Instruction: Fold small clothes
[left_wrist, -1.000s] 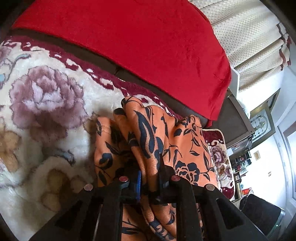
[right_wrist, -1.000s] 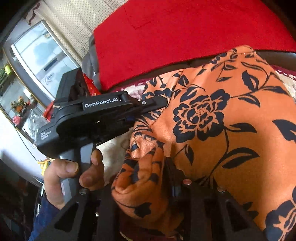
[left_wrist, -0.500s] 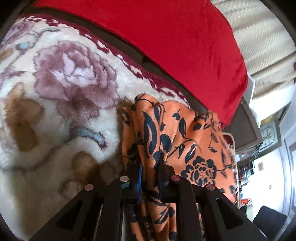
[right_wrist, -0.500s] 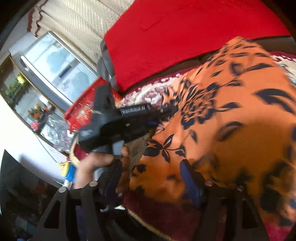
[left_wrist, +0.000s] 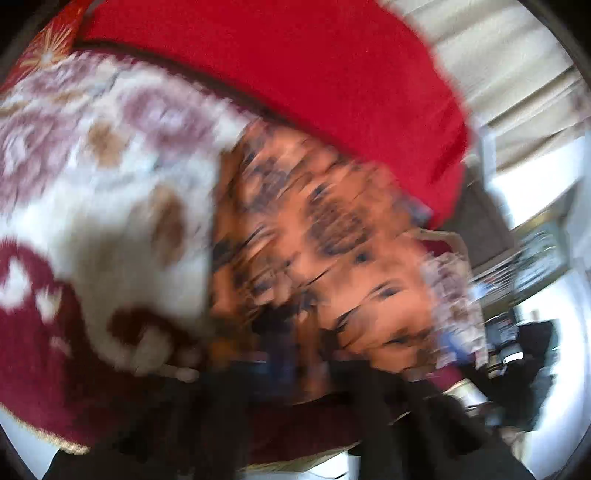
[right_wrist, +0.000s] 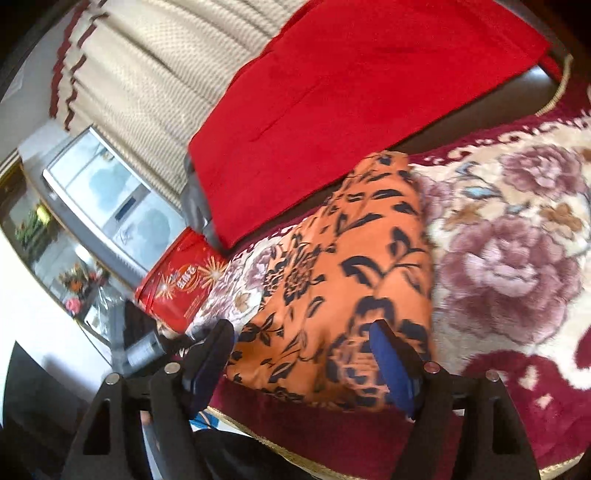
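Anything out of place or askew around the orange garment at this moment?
Nothing is spilled or damaged. The orange floral garment lies folded on the flowered blanket, its near end slightly over the maroon border. The right gripper stands open, gripping nothing. The left wrist view is too blurred to judge.

We count one orange floral garment at centre, one floral blanket at three o'clock, one red tin at nine o'clock
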